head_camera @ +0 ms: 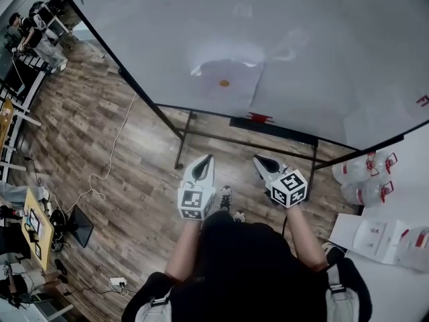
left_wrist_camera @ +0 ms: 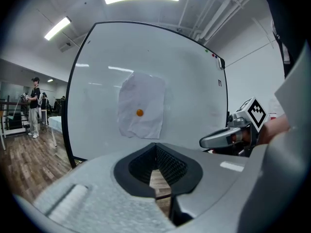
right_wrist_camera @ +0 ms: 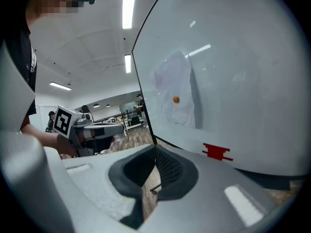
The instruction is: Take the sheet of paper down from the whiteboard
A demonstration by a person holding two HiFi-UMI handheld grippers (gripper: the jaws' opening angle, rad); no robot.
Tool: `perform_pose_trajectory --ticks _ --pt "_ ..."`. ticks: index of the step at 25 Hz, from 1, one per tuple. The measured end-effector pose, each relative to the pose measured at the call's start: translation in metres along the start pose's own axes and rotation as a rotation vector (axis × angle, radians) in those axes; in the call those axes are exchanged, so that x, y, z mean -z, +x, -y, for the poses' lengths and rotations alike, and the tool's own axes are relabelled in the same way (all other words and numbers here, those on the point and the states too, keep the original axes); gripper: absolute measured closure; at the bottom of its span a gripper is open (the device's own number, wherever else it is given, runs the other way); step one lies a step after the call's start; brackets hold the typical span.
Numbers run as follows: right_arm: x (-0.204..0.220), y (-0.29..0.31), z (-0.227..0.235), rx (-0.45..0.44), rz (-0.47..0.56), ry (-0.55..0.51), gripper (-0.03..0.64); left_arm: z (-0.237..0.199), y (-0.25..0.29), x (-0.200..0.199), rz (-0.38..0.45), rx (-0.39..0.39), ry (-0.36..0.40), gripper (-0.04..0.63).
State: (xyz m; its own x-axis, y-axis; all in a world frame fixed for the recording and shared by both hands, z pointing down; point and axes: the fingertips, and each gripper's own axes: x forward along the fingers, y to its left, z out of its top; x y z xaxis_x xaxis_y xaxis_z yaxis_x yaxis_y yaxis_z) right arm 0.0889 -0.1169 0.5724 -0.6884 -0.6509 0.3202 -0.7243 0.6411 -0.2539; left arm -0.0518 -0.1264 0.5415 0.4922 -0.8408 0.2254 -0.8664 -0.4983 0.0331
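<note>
1. Left gripper point(left_wrist_camera: 155, 145): held out before the person, pointing at the board. Jaws pressed together at the tips, nothing between them. Marker cube at its rear.
2. Right gripper point(right_wrist_camera: 155, 147): beside the left one, apart from it, also pointing at the board. Jaws likewise closed tip to tip and empty. Marker cube at its rear.
3. Floor point(head_camera: 134, 173): wood planks, below both grippers. A white cable point(head_camera: 110, 158) trails across it at the left.
4. Stand point(head_camera: 182, 139): dark metal legs and a crossbar under the board's lower edge.
5. Jugs point(head_camera: 365, 180): two clear ones with red caps, on the floor at the right, by the board's lower corner.
6. Whiteboard point(head_camera: 301, 45): large, dark-framed, upright ahead of both grippers. A small red mark point(head_camera: 260, 118) sits at its lower edge.
7. Paper point(head_camera: 228, 86): one white, slightly wrinkled sheet, flat on the board's lower middle, above and left of the red mark. Well apart from both grippers, touched by neither.
8. Magnet point(head_camera: 224, 83): small, round, orange, on the middle of the sheet.
9. Background, left: desks, and people point(head_camera: 20, 29) well beyond the board's edge.
</note>
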Motion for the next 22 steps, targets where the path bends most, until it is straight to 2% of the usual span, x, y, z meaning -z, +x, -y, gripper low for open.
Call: perform_pose_trajectory --ticks 22 --pt "-0.046 0.055 0.060 0.087 0.034 0.012 0.614 -0.047 0.090 -0.032 0.026 0.084 0.015 0.584"
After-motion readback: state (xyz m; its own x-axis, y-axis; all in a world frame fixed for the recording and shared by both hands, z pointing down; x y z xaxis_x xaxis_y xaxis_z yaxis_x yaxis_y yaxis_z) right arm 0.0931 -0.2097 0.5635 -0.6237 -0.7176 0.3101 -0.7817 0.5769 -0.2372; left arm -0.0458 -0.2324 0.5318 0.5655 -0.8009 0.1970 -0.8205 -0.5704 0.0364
